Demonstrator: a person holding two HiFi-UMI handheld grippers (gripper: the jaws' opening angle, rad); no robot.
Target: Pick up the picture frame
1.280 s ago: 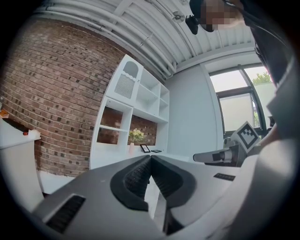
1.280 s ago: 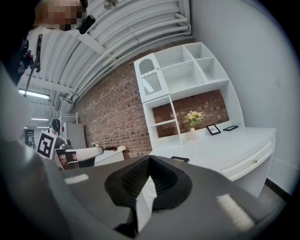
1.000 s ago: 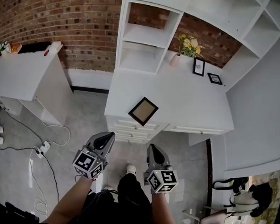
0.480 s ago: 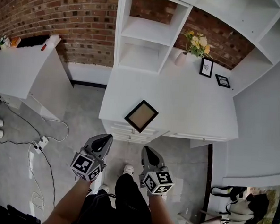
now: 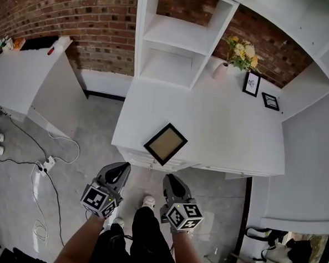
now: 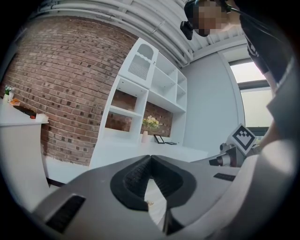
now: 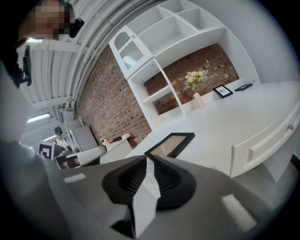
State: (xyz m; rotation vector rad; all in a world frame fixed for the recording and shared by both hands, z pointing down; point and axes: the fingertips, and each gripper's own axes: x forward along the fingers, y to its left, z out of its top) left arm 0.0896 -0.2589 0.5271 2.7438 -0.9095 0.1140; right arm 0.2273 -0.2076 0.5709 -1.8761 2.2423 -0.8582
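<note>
Empty left gripper (image 6: 151, 157) (tips together)

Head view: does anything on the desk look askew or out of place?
Yes. The frame lies flat, turned diagonally, near the desk's front edge, one corner about reaching it. The two small frames by the vase sit at the back.

Left grey moulded two-jaw gripper (image 5: 122, 168) and right grey moulded two-jaw gripper (image 5: 170, 179): each has black ribbed pads (image 6: 135, 177) and a cube of black-and-white square markers (image 5: 99, 200). Wearer: black trousers (image 5: 147, 238), white shoes (image 5: 148, 200).
</note>
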